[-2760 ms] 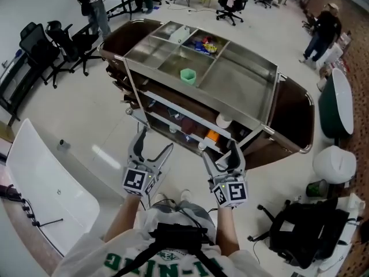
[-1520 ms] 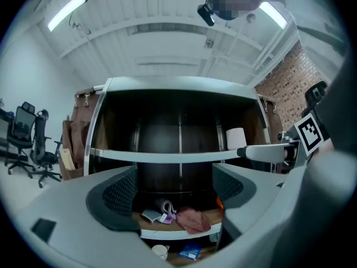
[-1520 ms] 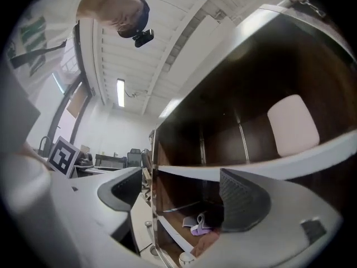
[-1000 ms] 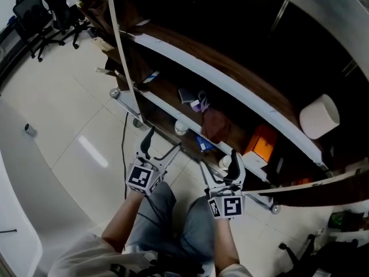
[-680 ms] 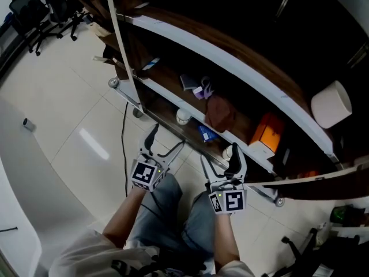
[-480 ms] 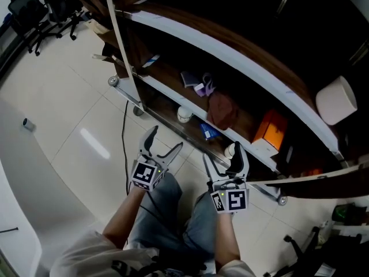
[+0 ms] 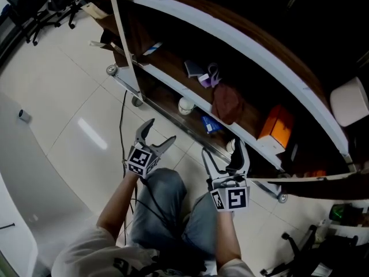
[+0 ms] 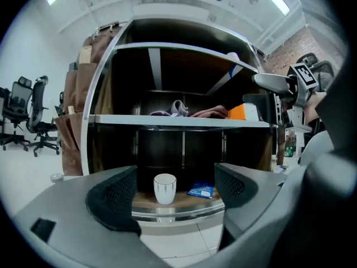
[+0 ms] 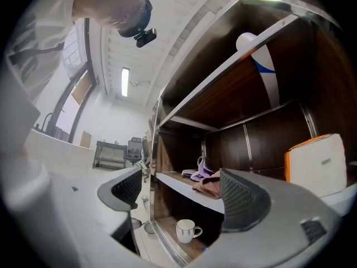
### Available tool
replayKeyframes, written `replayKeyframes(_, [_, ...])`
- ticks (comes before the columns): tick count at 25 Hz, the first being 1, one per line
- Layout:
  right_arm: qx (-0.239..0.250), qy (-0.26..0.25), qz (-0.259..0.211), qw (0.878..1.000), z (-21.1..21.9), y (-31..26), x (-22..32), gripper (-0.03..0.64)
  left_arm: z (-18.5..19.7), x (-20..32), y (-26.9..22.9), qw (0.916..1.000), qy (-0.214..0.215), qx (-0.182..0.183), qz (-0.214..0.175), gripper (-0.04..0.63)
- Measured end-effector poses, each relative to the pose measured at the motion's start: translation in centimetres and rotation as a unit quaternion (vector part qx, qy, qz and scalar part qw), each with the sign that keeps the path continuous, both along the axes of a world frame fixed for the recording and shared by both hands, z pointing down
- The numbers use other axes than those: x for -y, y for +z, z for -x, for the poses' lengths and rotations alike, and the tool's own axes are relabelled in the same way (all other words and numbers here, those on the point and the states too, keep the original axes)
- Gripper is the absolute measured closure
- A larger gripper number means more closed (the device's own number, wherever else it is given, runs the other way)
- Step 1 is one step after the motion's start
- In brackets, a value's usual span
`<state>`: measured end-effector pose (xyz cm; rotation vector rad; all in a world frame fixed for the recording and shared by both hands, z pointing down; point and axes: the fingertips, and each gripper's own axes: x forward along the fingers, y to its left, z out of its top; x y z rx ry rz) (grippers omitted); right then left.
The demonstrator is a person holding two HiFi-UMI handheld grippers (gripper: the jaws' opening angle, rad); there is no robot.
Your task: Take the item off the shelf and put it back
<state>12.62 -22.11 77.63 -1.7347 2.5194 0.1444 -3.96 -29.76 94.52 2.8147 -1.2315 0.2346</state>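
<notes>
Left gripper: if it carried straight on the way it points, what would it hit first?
Probably the white cup on the bottom shelf: the left gripper frames it between jaws that have just been opening, gripping nothing. Depth is unclear; the shelf's front lip may come first.

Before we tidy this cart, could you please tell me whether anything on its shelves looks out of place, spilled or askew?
Only the reddish-brown cloth: it lies crumpled, not folded, at the front edge of the middle shelf. The white cup on the bottom shelf stands upright, and no spill shows.
</notes>
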Motion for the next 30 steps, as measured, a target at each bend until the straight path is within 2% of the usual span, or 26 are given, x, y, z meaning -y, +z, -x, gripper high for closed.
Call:
replayKeyframes(3, [-0.005,0.0,0.006,1.0,-0.1,0.9,-0.1,0.175,-0.6,1.0,2.7,0.9998,0.018,0.008,0.002,0.163])
replayKeyframes(6, [-0.013,0.001,0.008,1.0,-0.1,1.2,-0.3,0.175,-2.2,3.5,5.6,0.9997,0.016,0.015,0.012,0.137])
replayKeyframes(11, [-0.017,0.013,0.015,1.0,0.0,1.8,-1.2,0.175,-6.2,8.7,10.0,0.9988,0.008,-0.005,0.048,0.129])
replayKeyframes(14, [0.004,0.029,0.017,0.999,-0.3,1.4,-1.4,0.175,-8.3,12.0,11.4,0.9973,-0.016,-0.018,0.07,0.128])
replayKeyframes(16, [0.011,0.035,0.015,0.999,-0.5,1.2,-1.6,0.175,-8.8,14.1,12.1,0.9949,-0.038,-0.032,0.088,0.104])
replayKeyframes(21, [0.029,0.076,0.029,0.996,-3.1,1.9,-2.0,0.175,-10.2,17.0,14.1,0.9929,-0.062,-0.017,0.1,0.104])
replayKeyframes(24, [0.034,0.098,0.032,0.994,-4.3,2.2,-2.3,0.175,-11.6,16.6,14.2,0.9935,-0.049,0.005,0.103,0.122])
replayKeyframes(25, [0.037,0.101,0.034,0.994,-4.3,2.3,-2.3,0.176,-11.7,16.6,14.3,0.9937,-0.045,0.012,0.102,0.15])
replayKeyframes(26, [0.039,0.101,0.035,0.993,-4.3,2.4,-2.2,0.175,-11.8,16.6,14.4,0.9939,-0.042,0.016,0.101,0.205])
replayKeyframes(30, [0.038,0.098,0.037,0.994,-3.8,2.6,-1.6,0.175,-11.9,16.3,14.2,0.9938,-0.023,0.023,0.107,0.218])
